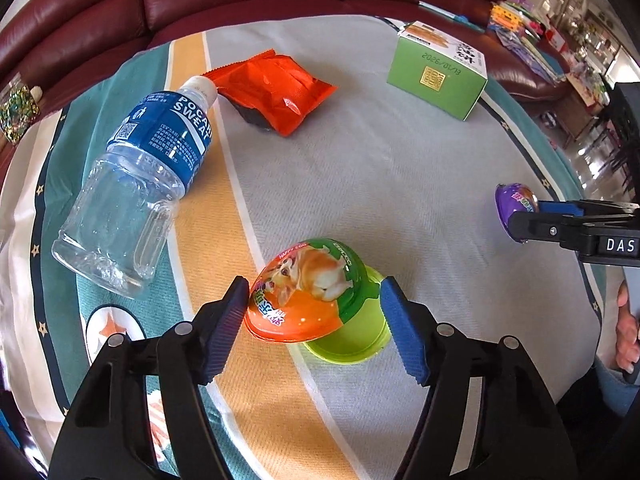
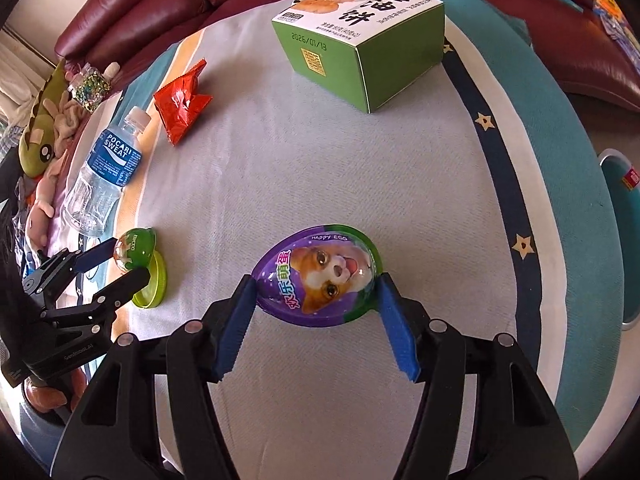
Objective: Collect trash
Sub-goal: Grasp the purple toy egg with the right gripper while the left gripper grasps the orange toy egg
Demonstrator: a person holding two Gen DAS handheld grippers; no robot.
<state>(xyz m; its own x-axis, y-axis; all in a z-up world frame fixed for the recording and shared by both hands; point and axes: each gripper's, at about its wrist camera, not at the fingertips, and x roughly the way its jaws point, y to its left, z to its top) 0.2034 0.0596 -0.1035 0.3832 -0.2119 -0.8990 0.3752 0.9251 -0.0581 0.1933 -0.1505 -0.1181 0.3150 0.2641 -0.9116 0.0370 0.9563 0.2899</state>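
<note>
Two egg capsules: orange (image 1: 304,292), purple (image 2: 320,280); one bottle (image 1: 136,192), one box (image 1: 438,72).

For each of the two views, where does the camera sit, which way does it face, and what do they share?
Left wrist: sits on the left gripper, facing down along its fingers at the orange egg capsule; the person's hand shows at right.
Right wrist: sits on the right gripper, facing down at the purple egg capsule, pads on its sides.
Shared: both capsules, each other's gripper, Pocari Sweat bottle, orange-red wrapper, green box, striped cloth.
</note>
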